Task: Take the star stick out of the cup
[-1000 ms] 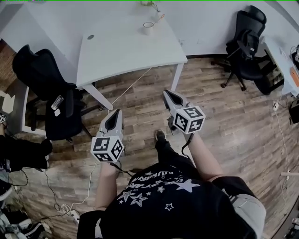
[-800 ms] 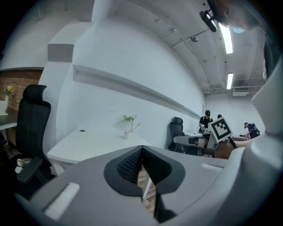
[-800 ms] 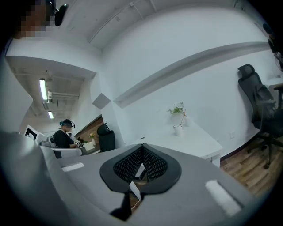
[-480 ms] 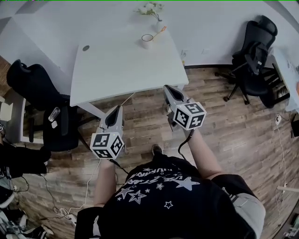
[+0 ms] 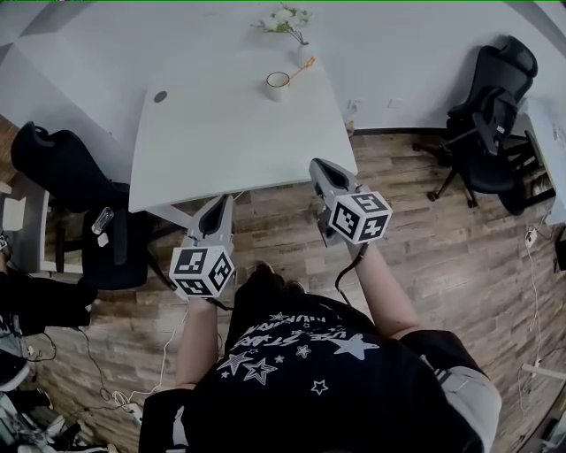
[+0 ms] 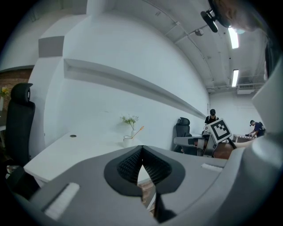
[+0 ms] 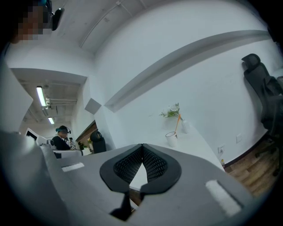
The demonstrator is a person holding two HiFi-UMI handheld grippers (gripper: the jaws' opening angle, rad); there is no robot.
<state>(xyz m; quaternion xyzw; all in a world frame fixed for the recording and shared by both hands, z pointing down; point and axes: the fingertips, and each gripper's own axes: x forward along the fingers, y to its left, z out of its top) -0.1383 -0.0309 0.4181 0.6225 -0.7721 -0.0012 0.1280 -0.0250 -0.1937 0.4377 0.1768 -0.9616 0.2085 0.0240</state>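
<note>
The star stick stands in the cup, its thin orange shaft leaning out over the rim toward the right and up against the wall side. The cup is white and sits near the far edge of the white table, a little right of the middle. Just beside it, further back and to the right, a small white vase holds pale flowers. A dark round grommet lies in the tabletop toward the far left corner.

Both grippers are held out in front of the person, near the table's front edge and well apart from the cup. The left gripper points at the front edge; in its own view the ribbed black pads meet at the tip with nothing between them, and the cup with the stick shows far off above the jaws. The right gripper sits by the table's near right corner; its pads are likewise closed tip to tip and empty, the cup and stick showing beyond them.

Black office chairs stand to either side, one left of the table and one far right, on a wood-plank floor
</note>
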